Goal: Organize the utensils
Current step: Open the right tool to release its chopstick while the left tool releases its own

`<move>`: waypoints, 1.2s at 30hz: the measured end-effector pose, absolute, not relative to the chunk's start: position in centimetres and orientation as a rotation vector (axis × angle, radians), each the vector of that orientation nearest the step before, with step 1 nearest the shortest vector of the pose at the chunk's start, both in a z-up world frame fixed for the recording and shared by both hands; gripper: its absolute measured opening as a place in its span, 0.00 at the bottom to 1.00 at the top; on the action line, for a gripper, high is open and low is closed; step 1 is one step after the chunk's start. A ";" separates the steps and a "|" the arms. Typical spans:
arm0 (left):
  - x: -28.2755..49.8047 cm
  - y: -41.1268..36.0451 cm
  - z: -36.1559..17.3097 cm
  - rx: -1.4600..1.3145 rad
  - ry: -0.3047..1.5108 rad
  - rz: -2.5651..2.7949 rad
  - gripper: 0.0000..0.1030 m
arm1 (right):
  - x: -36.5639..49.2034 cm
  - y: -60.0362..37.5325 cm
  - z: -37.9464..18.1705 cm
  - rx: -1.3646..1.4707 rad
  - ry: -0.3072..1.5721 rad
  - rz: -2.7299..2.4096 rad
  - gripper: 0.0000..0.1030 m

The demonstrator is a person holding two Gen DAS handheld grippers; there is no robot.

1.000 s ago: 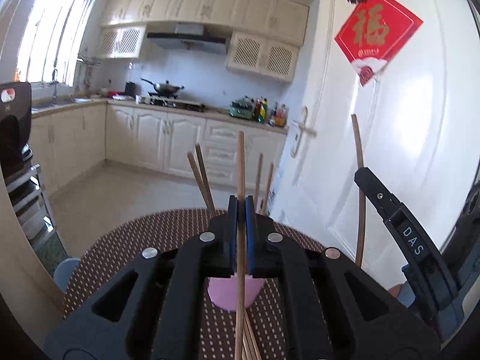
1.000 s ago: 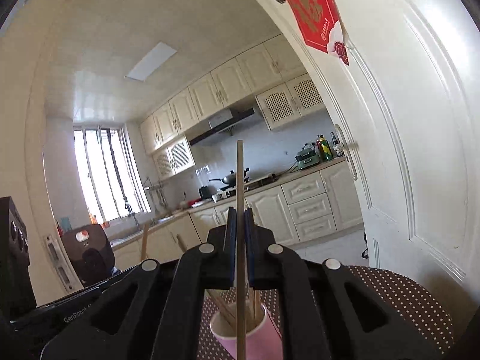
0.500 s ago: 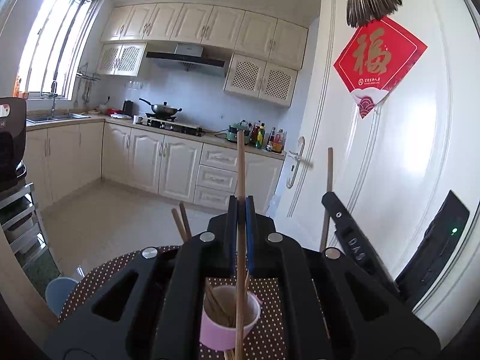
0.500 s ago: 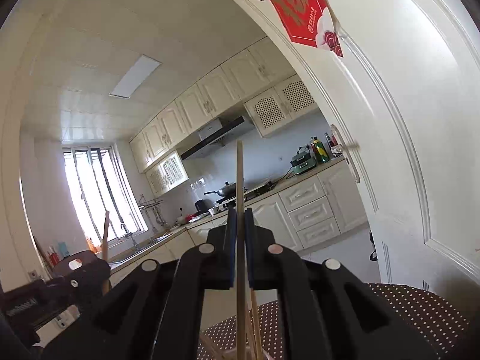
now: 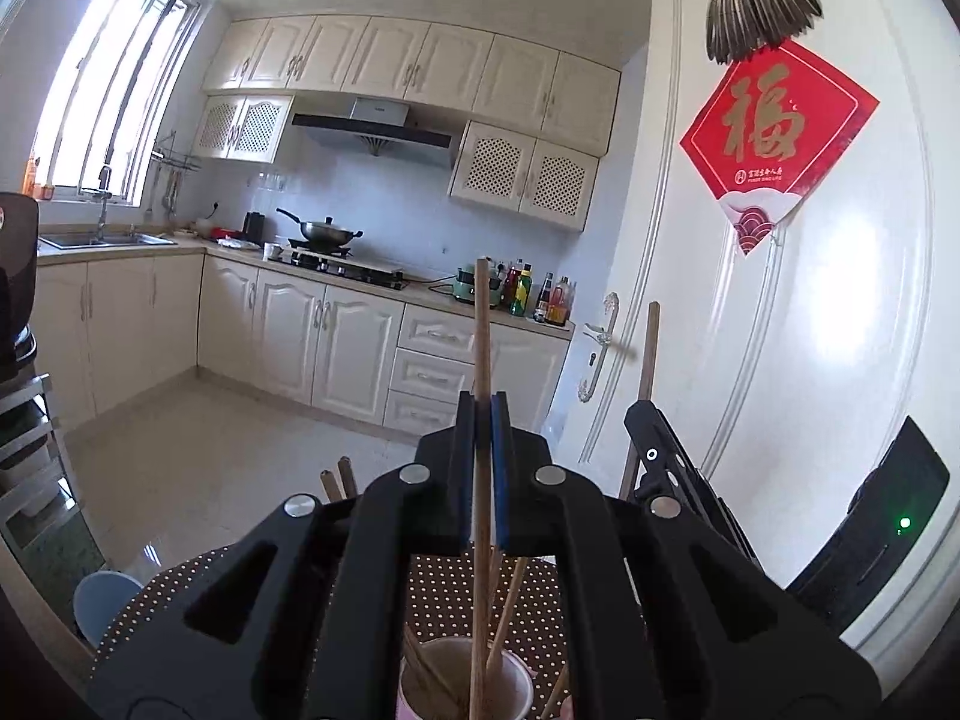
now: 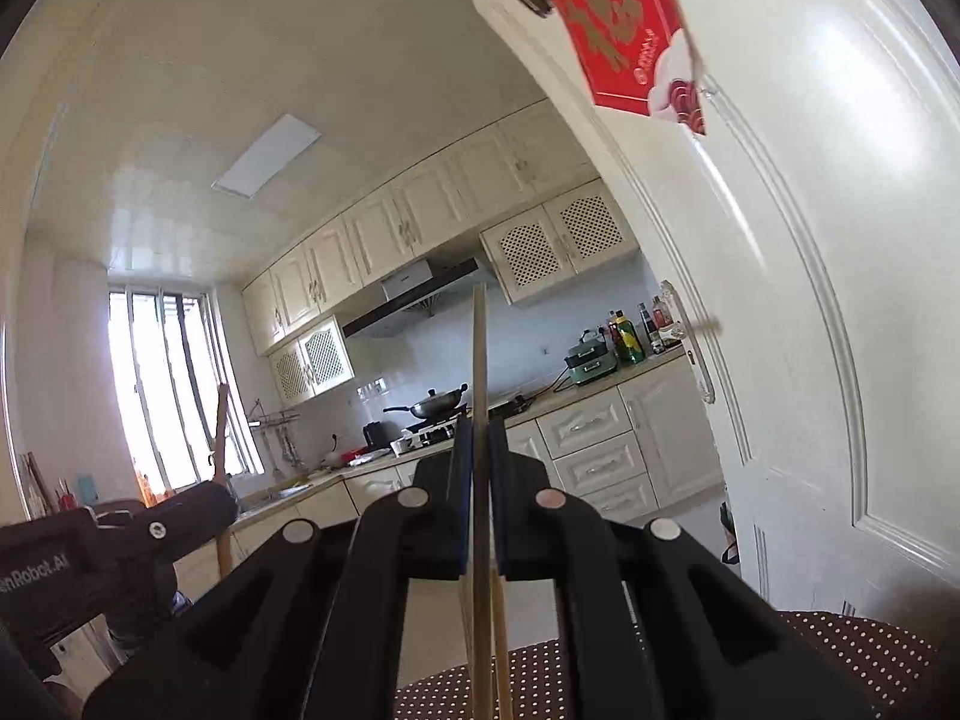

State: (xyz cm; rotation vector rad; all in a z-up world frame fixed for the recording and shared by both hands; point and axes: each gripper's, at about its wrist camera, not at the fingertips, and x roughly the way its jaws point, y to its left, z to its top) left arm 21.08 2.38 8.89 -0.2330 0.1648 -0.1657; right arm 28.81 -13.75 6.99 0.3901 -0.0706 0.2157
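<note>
Left gripper (image 5: 482, 414): its blue pads are closed on a chopstick (image 5: 482, 336), which is held upright between them.
Left chopstick: its top is seen above the jaws against the kitchen cabinets; its lower end is seen reaching down into the cup (image 5: 465, 681), though contact with the bottom cannot be told.
Cup: a pink cup with a pale inside, stood on the table (image 5: 456, 594) directly under the left gripper; several more chopsticks are leaned inside it at slants.
Right gripper (image 6: 480, 438): its pads are clamped on a second chopstick (image 6: 479, 354), also held upright.
Right chopstick: a paler stick, its tip raised in front of the range hood; below the jaws another stick is seen just beside it.
Grippers together: the right gripper is seen at the right of the left view (image 5: 672, 474) with its stick (image 5: 647, 354) upright beside the door; the left gripper is seen at the lower left of the right view (image 6: 174, 516).
Table: a dark cloth with pale dots is spread over it.
Door (image 5: 840, 330): white, at the right, with a red diamond sign (image 5: 774, 138) and a feather fan hung on it.
</note>
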 end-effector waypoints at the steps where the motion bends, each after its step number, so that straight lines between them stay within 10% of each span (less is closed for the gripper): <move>1: 21.4 2.5 8.6 -0.233 0.171 -0.165 0.05 | 28.9 -13.3 6.8 0.372 -0.074 0.214 0.04; 36: 25.0 3.9 2.8 -0.260 0.246 -0.166 0.05 | 30.2 -12.7 3.8 0.249 0.011 0.167 0.04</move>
